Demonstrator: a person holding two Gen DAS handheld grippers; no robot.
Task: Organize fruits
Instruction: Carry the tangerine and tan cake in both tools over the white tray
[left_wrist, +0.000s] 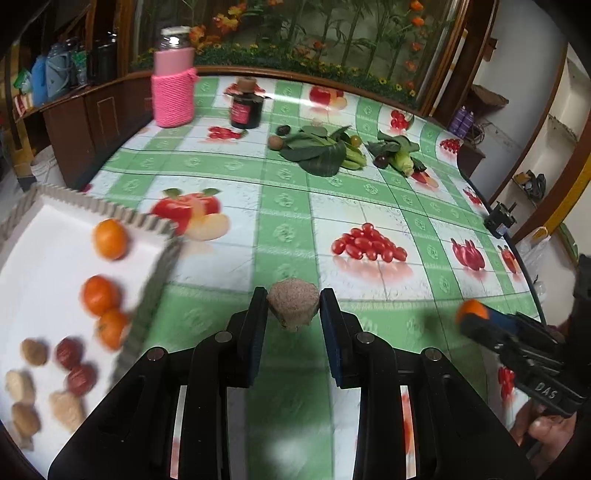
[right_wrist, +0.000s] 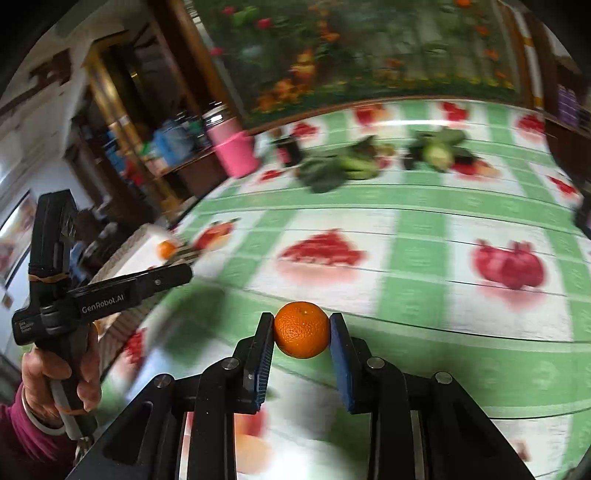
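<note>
My left gripper (left_wrist: 293, 308) is shut on a rough brown fruit (left_wrist: 293, 306) and holds it above the tablecloth, right of the white tray (left_wrist: 48, 236). The tray holds three oranges (left_wrist: 109, 239), two red fruits (left_wrist: 69, 352) and several tan and brown fruits (left_wrist: 34, 352). My right gripper (right_wrist: 301, 328) is shut on an orange (right_wrist: 301, 329) above the table; it also shows in the left wrist view (left_wrist: 471, 312) at the right. The left gripper's body (right_wrist: 92, 295) shows at the left of the right wrist view, in front of the tray (right_wrist: 147, 240).
Leafy greens (left_wrist: 317, 149), a corn cob (left_wrist: 402, 162) and small dark and brown fruits (left_wrist: 275, 142) lie at the table's far side. A pink-sleeved bottle (left_wrist: 173, 85) and a dark jar (left_wrist: 245, 105) stand at the far left. The table's right edge (left_wrist: 517, 254) curves nearby.
</note>
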